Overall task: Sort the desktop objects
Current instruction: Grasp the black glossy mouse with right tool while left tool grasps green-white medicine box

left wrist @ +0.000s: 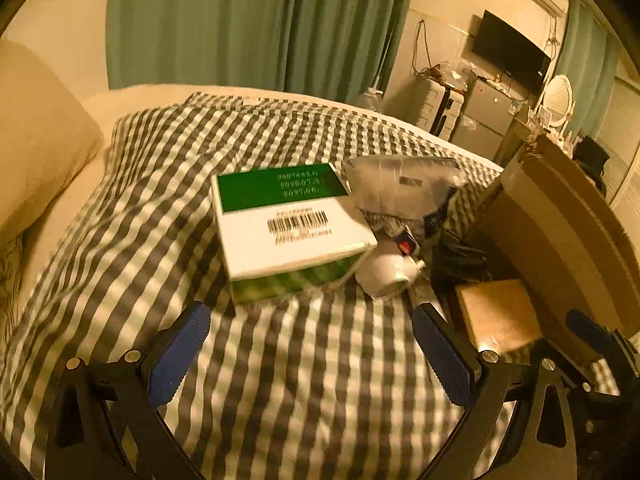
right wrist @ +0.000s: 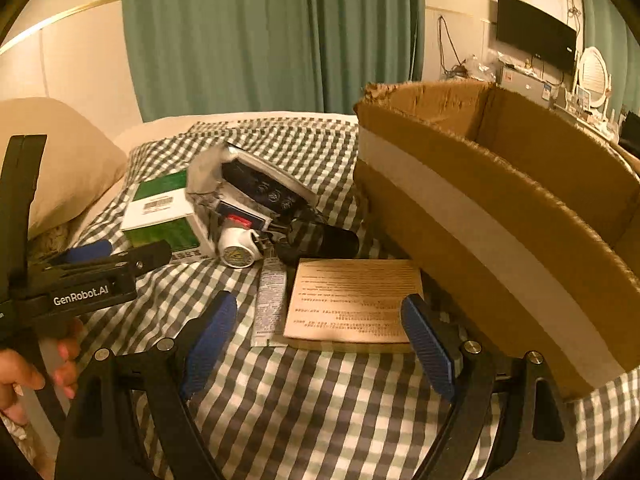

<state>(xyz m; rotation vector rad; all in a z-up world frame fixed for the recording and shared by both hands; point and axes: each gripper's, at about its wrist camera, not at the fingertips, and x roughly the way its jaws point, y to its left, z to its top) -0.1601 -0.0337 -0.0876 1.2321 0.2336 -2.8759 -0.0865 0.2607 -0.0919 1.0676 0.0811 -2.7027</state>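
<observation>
Presently both the left gripper (left wrist: 310,356) and right gripper (right wrist: 320,342) are spread and empty, the latter straddling the flat tan box (right wrist: 354,300) with the cardboard carton (right wrist: 500,216) at 2 o'clock, presumably the sorting bin.

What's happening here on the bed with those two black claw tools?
A person is sorting odds and ends on a checked blanket, holding a claw tool in each hand. Both are open and hold nothing. The left gripper points at a green and white box. The right gripper hangs over a flat tan packet, next to an open cardboard box.
</observation>
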